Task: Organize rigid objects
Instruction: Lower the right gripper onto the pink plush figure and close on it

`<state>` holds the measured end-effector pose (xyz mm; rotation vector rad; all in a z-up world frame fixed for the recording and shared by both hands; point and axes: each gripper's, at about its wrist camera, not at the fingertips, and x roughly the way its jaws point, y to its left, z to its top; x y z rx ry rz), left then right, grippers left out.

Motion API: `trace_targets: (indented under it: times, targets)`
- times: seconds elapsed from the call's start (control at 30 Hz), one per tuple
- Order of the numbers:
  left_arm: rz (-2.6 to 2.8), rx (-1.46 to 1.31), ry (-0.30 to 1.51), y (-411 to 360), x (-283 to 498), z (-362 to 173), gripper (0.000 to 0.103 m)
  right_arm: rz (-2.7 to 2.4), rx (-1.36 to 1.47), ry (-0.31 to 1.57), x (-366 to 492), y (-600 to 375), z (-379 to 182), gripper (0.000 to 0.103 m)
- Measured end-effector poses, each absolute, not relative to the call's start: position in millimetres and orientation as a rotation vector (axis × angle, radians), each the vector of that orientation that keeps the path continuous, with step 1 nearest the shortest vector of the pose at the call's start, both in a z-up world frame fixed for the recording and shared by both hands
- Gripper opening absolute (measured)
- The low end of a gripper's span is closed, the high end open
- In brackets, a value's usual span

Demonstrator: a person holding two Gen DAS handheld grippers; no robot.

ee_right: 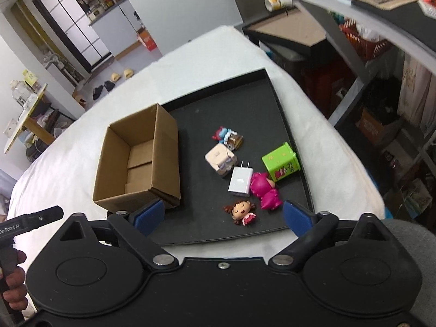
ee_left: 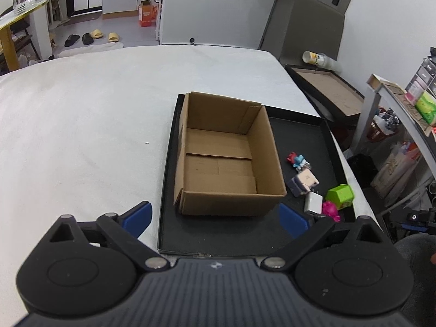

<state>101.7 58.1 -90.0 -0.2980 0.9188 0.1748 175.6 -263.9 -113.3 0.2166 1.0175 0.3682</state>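
Observation:
An open, empty cardboard box (ee_left: 220,160) (ee_right: 136,160) stands on the left part of a black tray (ee_left: 308,136) (ee_right: 245,100). To its right on the tray lie a blue and red figurine (ee_right: 224,134), a pale cube toy (ee_right: 219,158), a white charger plug (ee_right: 239,181), a green house-shaped box (ee_right: 282,162), a magenta figurine (ee_right: 265,190) and a small doll with brown hair (ee_right: 241,212). My left gripper (ee_left: 215,219) is open, near the box's front wall. My right gripper (ee_right: 223,215) is open, just before the doll.
The tray lies on a white cloth-covered table (ee_left: 81,114). A shelf unit (ee_right: 368,27) with baskets and boxes stands to the right. A second tray with a brown base (ee_left: 327,87) and a tipped paper cup (ee_left: 313,57) lie beyond the table's right edge.

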Motion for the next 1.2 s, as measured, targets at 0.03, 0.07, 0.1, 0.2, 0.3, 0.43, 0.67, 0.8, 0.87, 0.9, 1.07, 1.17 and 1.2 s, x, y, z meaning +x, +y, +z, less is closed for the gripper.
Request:
trace_targets:
  times: [0.03, 0.07, 0.1, 0.2, 0.3, 0.43, 0.67, 0.8, 0.87, 0.9, 1.07, 1.17, 1.2]
  targets:
    - [0.175, -0.303, 0.921, 59.6, 104.3, -91.7, 0.098, 0.366, 0.213, 1.027, 179.0, -262.9, -115.7, 0.088]
    - [0.175, -0.307, 0.924, 60.9, 106.9, -93.4, 0.097, 0.364, 0.209, 1.035, 181.8, -262.1, -117.8, 0.086]
    - [0.176, -0.311, 0.926, 62.7, 109.9, -95.2, 0.096, 0.360, 0.200, 1.045, 185.6, -260.8, -120.2, 0.083]
    - [0.181, -0.319, 0.936, 66.4, 118.2, -100.7, 0.090, 0.352, 0.180, 1.073, 196.5, -257.3, -126.6, 0.081]
    - [0.185, -0.354, 0.953, 72.8, 126.4, -108.4, 0.081, 0.348, 0.142, 1.082, 204.4, -251.9, -130.4, 0.081]
    - [0.205, -0.405, 0.969, 83.4, 135.1, -118.7, 0.071, 0.344, 0.131, 1.122, 217.6, -248.2, -139.5, 0.070]
    - [0.247, -0.459, 1.004, 98.1, 151.9, -137.8, 0.058, 0.297, 0.108, 1.200, 242.8, -244.0, -157.9, 0.067]
    - [0.241, -0.495, 1.013, 104.2, 158.2, -147.2, 0.057, 0.284, 0.117, 1.266, 258.2, -239.8, -173.7, 0.059]
    - [0.250, -0.490, 1.026, 105.5, 163.0, -152.2, 0.055, 0.261, 0.114, 1.286, 265.5, -237.6, -180.5, 0.059]
    - [0.255, -0.490, 1.031, 106.5, 164.7, -154.5, 0.054, 0.252, 0.115, 1.293, 268.6, -236.6, -183.6, 0.059]
    - [0.267, -0.523, 1.048, 113.6, 171.2, -166.3, 0.051, 0.233, 0.117, 1.357, 286.3, -230.2, -202.0, 0.059]
    - [0.262, -0.551, 1.060, 117.7, 173.2, -173.7, 0.051, 0.214, 0.110, 1.384, 295.2, -227.1, -211.7, 0.059]
    - [0.268, -0.551, 1.064, 118.5, 173.6, -175.9, 0.051, 0.205, 0.103, 1.388, 297.5, -226.2, -214.0, 0.059]
